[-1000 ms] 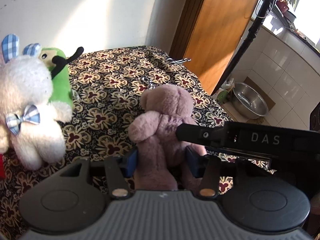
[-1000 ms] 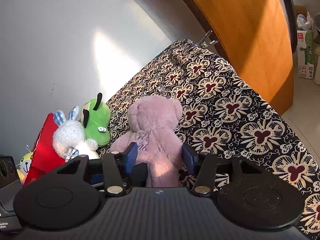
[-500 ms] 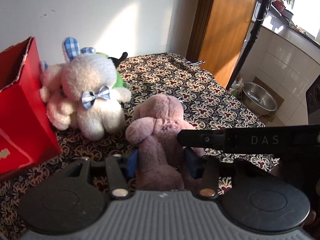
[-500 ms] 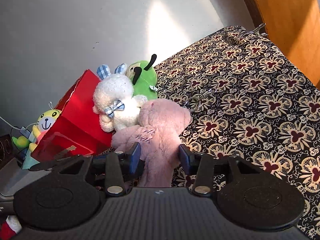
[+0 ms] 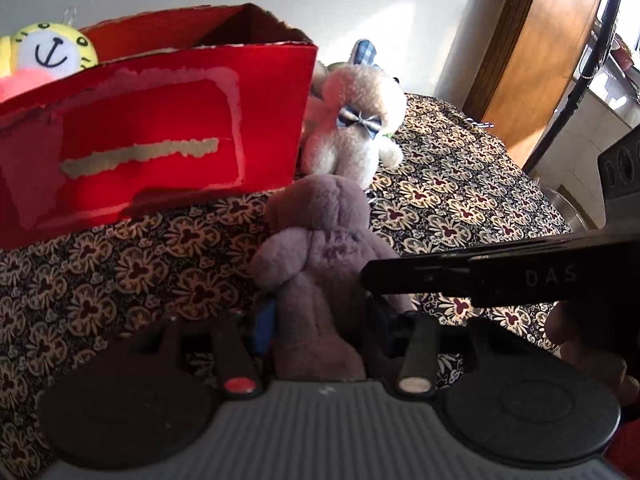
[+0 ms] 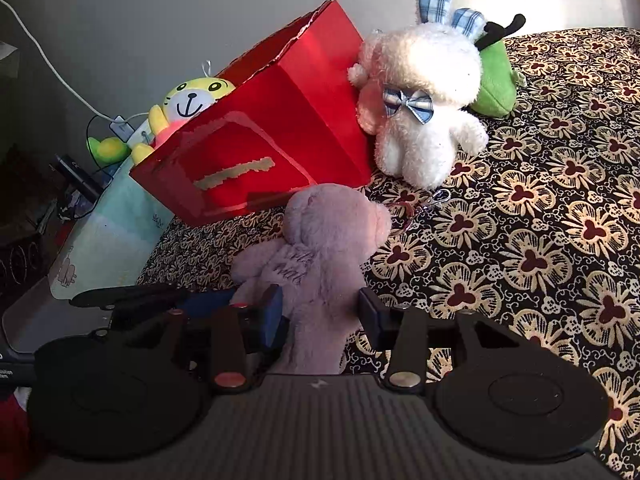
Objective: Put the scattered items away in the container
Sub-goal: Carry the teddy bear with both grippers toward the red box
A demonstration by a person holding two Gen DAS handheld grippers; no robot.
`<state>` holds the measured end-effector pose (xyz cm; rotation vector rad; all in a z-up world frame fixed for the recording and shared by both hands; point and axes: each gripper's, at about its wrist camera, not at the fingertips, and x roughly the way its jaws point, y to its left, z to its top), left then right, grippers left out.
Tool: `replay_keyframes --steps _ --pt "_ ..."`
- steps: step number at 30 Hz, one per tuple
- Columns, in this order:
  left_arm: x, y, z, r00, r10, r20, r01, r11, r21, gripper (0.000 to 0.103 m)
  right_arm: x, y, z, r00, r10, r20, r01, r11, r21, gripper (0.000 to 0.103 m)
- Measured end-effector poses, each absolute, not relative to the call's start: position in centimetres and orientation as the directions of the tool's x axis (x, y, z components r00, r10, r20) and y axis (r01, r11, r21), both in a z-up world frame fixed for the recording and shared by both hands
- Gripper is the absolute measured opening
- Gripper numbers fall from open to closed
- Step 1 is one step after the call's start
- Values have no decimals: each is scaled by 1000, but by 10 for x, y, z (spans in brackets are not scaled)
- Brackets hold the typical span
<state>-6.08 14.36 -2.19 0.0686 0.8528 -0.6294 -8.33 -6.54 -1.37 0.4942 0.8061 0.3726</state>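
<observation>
Left wrist view: left gripper (image 5: 322, 322) pinches the pink bear (image 5: 320, 248); red box (image 5: 160, 132) far left.
Right wrist view: right gripper (image 6: 320, 312) apparently clamps the same bear's lower body; jaws just reopened slightly; white bunny (image 6: 420, 108) beside the box.

Mauve teddy (image 6: 320, 264) upright — beside red box (image 6: 256, 148).

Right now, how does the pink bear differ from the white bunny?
The pink bear is dusty pink and plain; the white bunny is cream-white with a checked bow tie and checked ears. The bear is held between both grippers' jaws, back to the cameras; the bunny sits free on the patterned cloth, facing them and leaning on the red box. Both are soft plush toys outside the box.
</observation>
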Motion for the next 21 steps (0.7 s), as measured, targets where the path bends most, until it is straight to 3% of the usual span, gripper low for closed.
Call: replay_keyframes --steps 3,7,14,21 --pt "-61 155 -24 493 -480 -726 519 832 -197 49 -74 -54 -18 604 526 -598 -142 810 569 59" --pt "-62 164 -28 506 -460 -730 501 845 -185 49 -64 -40 -22 581 536 -613 -166 815 555 60" --pt "-56 170 -24 516 -444 -732 488 855 -174 49 -54 -36 -16 557 558 -616 -198 809 554 54" --pt "-58 200 3 562 -420 -712 425 886 -188 48 -50 -25 8 560 628 -540 -308 763 568 36"
